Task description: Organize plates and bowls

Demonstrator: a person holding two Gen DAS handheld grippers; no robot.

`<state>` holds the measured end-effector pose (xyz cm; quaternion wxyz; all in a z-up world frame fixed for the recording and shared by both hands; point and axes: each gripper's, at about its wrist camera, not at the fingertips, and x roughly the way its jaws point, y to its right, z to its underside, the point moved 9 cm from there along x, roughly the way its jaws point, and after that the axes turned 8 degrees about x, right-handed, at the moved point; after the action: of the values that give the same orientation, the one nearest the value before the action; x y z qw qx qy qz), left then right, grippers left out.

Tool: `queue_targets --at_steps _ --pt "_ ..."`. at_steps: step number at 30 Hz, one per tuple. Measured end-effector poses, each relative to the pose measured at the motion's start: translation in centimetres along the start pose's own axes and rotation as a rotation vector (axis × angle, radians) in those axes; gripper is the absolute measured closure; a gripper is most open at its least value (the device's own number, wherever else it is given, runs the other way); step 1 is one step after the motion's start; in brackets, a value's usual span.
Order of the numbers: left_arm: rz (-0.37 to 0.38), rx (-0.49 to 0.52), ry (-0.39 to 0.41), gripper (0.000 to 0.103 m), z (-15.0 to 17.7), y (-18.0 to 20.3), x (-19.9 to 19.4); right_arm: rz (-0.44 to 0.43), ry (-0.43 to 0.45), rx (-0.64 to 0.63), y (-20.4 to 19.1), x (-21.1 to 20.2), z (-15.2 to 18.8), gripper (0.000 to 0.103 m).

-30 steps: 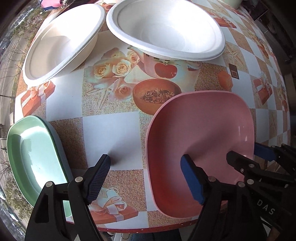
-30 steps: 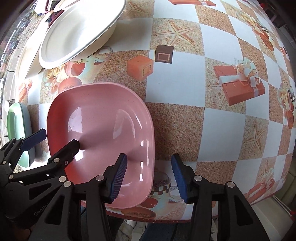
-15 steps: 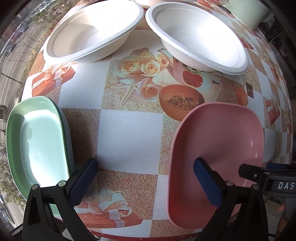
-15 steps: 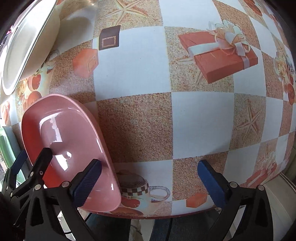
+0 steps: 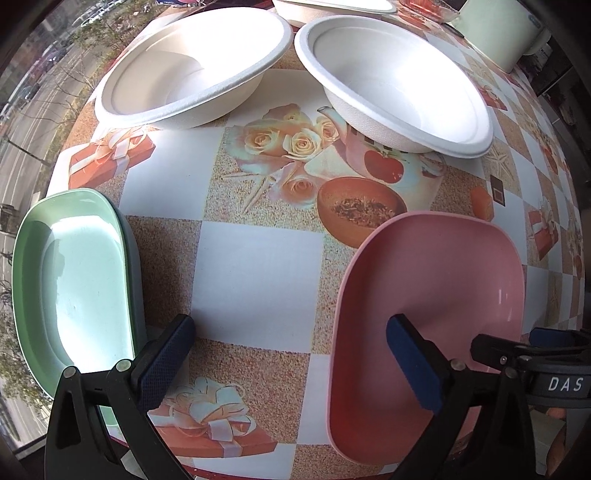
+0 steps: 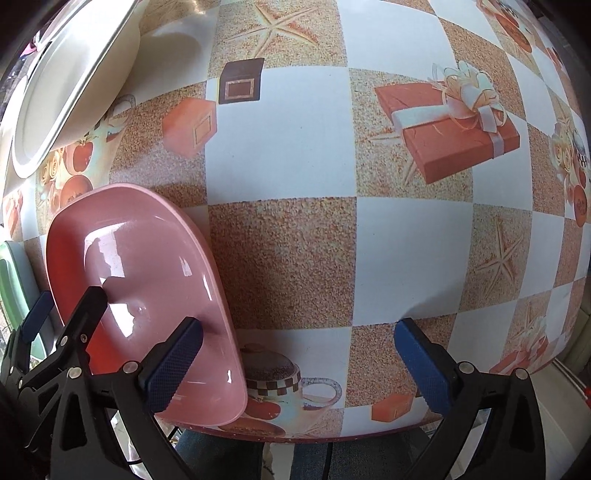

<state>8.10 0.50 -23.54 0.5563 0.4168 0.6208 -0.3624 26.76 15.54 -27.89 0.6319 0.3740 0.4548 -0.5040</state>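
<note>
A pink squarish bowl [image 5: 436,280] rests on the patterned table [image 5: 258,273] near its front edge. My left gripper [image 5: 290,365] stands open; its right finger hangs over the bowl's left side without pressing it. In the right wrist view the same pink bowl [image 6: 147,273] lies at the left, and my right gripper [image 6: 299,369] is open, its left finger above the bowl's right rim. A green plate [image 5: 74,280] lies at the left. Two white paper bowls [image 5: 195,62] [image 5: 399,85] stand side by side at the back.
The right gripper's black frame [image 5: 535,354] shows at the lower right of the left wrist view. A pale green container [image 5: 498,33] stands at the far right. The table's front edge [image 6: 332,437] runs just below the grippers, with a person's jeans [image 6: 221,458] beneath it.
Both grippers have opened wide from around the pink bowl's rims. The left gripper has drifted left and the right one right. The bowl now lies free on the table.
</note>
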Motion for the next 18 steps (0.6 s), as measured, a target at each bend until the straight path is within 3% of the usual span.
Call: queue_targets --at_steps 11,18 --pt "-0.029 -0.138 0.066 0.000 0.4 -1.0 -0.9 0.001 -0.005 -0.005 0.0 0.5 -0.3 0.000" --pt "-0.038 -0.174 0.078 0.000 0.7 -1.4 -1.2 0.005 -0.034 -0.008 0.1 0.5 -0.2 0.000"
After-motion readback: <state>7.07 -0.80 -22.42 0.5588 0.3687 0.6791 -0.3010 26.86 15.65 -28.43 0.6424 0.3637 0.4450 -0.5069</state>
